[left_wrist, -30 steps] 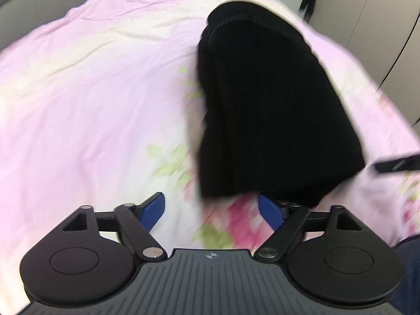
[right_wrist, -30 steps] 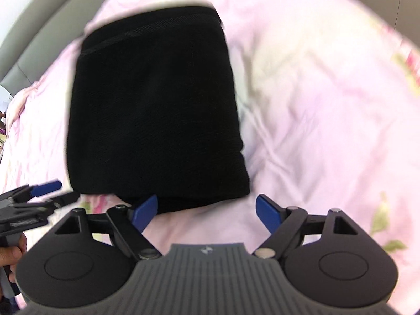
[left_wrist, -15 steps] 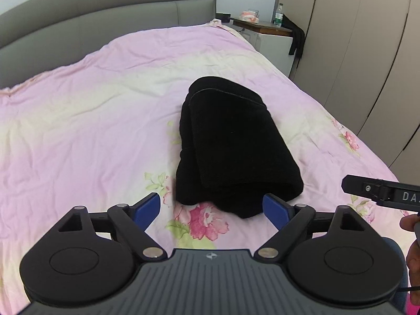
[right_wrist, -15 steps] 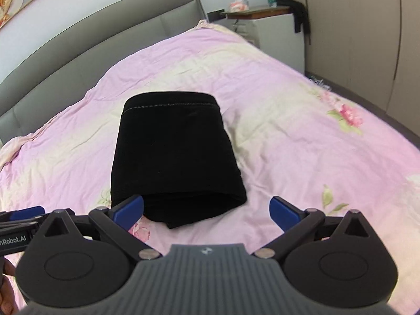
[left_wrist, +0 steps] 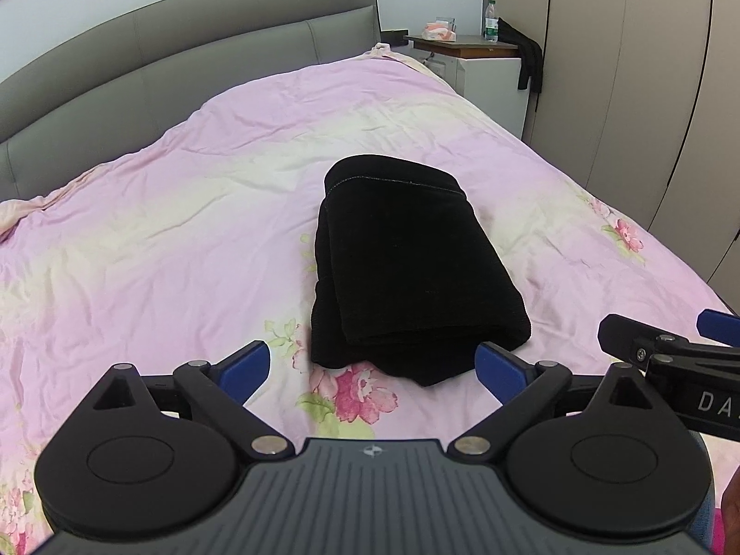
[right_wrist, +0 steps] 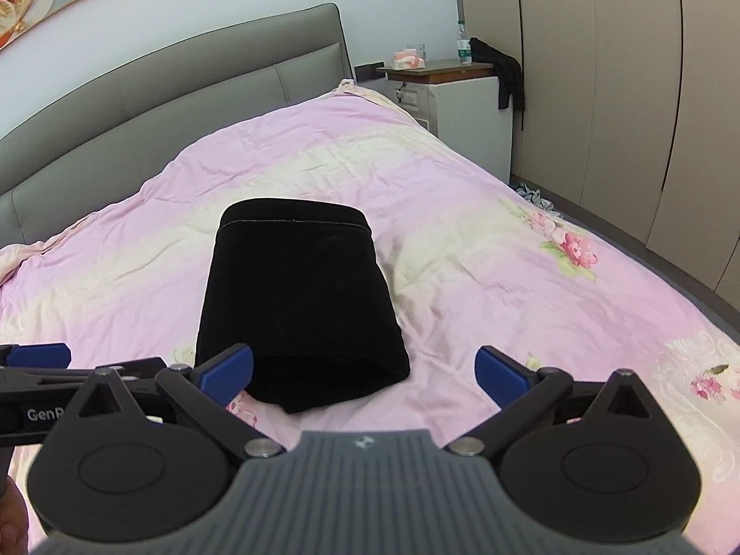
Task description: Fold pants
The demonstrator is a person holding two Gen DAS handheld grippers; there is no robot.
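From the left wrist camera, a bed fills most of the view, covered by a pink quilt (left_wrist: 194,231) with pale cream bands and printed pink flowers with green leaves. The black pants (left_wrist: 411,273) lie folded into a thick rectangle on the middle of the quilt, a stitched hem along the far edge and layered folds at the near end. The left gripper (left_wrist: 372,367) sits above the near edge of the quilt, its blue-tipped jaws spread wide with nothing between them, clear of the pants; they have just been opening. The right gripper (left_wrist: 670,347) shows at the right edge. A grey padded headboard (left_wrist: 185,60) runs along the far left, a white nightstand (left_wrist: 485,69) with a bottle and a dark cloth stands at the far right, and beige wardrobe doors (left_wrist: 624,69) line the right wall.

From the right wrist camera, the same pants (right_wrist: 300,305) rest left of centre on the quilt (right_wrist: 485,286). The right gripper (right_wrist: 365,370) has jaws wide apart, empty, off the cloth, and just opened further. The left gripper (right_wrist: 41,370) shows at the near left. A framed picture (right_wrist: 27,4) hangs above the headboard (right_wrist: 162,101). The nightstand (right_wrist: 462,97) and wardrobe doors (right_wrist: 624,92) lie far right.
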